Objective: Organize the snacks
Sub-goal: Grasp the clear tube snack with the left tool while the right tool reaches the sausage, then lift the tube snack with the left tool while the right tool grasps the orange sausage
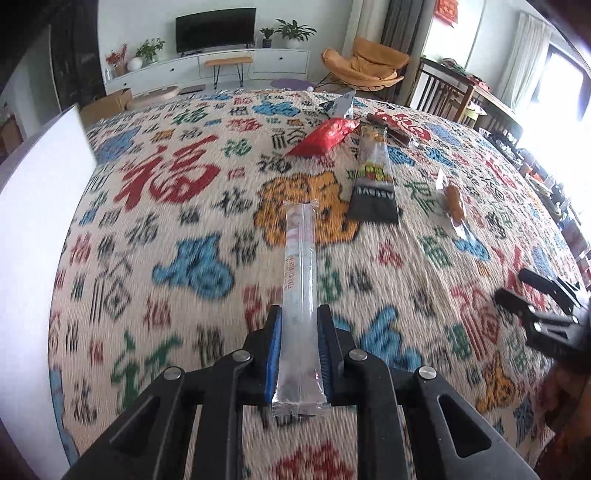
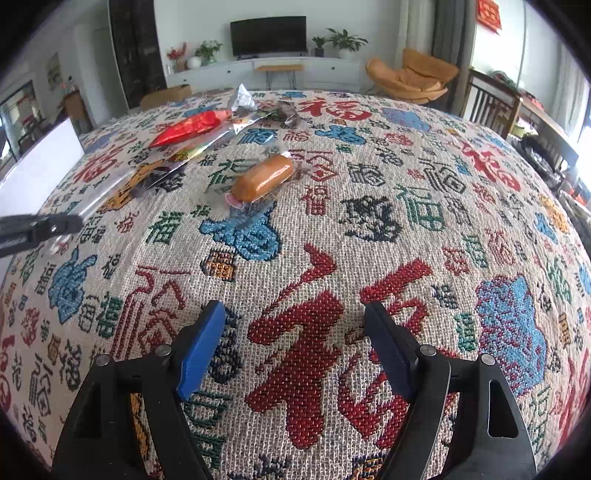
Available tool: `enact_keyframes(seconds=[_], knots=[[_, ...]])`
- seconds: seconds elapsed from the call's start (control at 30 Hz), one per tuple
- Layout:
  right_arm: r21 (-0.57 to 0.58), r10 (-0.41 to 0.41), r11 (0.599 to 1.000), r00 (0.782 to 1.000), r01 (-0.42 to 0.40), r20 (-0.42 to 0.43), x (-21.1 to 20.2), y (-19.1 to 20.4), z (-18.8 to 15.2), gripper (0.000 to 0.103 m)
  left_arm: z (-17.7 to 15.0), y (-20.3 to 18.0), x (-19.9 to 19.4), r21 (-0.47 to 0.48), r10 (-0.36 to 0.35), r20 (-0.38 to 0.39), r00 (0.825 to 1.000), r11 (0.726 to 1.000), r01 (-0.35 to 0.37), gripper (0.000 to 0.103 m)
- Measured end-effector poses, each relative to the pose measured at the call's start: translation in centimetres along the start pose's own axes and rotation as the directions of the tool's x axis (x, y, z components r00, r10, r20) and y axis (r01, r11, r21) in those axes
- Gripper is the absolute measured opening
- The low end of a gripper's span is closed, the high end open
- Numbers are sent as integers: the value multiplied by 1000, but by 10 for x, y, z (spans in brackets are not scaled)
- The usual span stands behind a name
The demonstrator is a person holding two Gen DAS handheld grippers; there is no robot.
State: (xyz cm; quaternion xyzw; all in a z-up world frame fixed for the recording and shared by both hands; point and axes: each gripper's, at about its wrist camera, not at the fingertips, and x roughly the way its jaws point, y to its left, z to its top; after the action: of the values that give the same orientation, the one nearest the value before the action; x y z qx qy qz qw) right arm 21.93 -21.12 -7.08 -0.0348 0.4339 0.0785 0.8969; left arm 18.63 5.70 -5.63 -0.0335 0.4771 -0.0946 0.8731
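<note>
Two grippers: your left gripper (image 1: 300, 347) is clamping the clear stick packet (image 1: 300, 280) lengthwise, probably heading left toward the white box (image 1: 40, 221), while your right gripper (image 2: 295, 347) is gaping, holding nothing.

Left wrist view: low over the patterned tablecloth (image 1: 192, 229), looking forward along the left gripper (image 1: 300, 314) toward the TV (image 1: 216, 29) on the far wall; white box (image 1: 40, 221) close at the left edge; right gripper (image 1: 532, 291) at the right edge. Right wrist view: nearer the cloth (image 2: 332, 221), between the fingers of the right gripper (image 2: 295, 310), facing the same TV (image 2: 268, 35); shared: red packet (image 1: 325, 138) (image 2: 188, 127), sausage (image 1: 454, 203) (image 2: 264, 177), orange chair (image 1: 365, 66) (image 2: 413, 75).
</note>
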Motion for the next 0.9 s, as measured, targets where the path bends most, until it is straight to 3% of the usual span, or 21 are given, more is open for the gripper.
enact_keyframes(seconds=[0.1, 0.13, 0.23, 0.3, 0.4, 0.53, 0.67, 0.73, 0.8, 0.9], knots=[[0, 0, 1000, 1000, 0, 0, 0, 0, 0, 80, -41, 7, -19, -48, -8, 2, 1000, 999, 8, 21], [0, 0, 1000, 1000, 0, 0, 0, 0, 0, 80, -50, 9, -25, -53, -12, 30, 999, 999, 14, 26], [0, 0, 1000, 1000, 0, 0, 0, 0, 0, 80, -56, 8, -28, -25, 26, 78, 997, 999, -24, 88], [0, 0, 1000, 1000, 0, 0, 0, 0, 0, 80, -53, 9, -25, -8, 73, 117, 990, 997, -73, 89], [1, 1, 1000, 1000, -1, 0, 0, 0, 0, 80, -45, 16, -11, -19, 126, 81, 989, 992, -125, 89], [4, 4, 1000, 1000, -4, -1, 2, 0, 1, 81, -45, 9, -3, 39, 134, 53, 990, 990, -136, 103], [11, 7, 1000, 1000, -7, -16, 3, 0, 3, 83, -45, 9, -3, 34, 132, 57, 990, 990, -135, 103], [70, 53, 996, 996, -47, -77, 7, -3, 20, 82, -45, 9, -3, 33, 133, 58, 989, 990, -135, 103], [183, 164, 972, 983, -147, -80, 12, -9, 45, 81, -46, 8, -3, 33, 133, 58, 989, 990, -135, 103], [326, 182, 933, 981, -152, -62, 29, -15, 88, 80, -46, 9, -3, 33, 133, 58, 989, 990, -135, 103]])
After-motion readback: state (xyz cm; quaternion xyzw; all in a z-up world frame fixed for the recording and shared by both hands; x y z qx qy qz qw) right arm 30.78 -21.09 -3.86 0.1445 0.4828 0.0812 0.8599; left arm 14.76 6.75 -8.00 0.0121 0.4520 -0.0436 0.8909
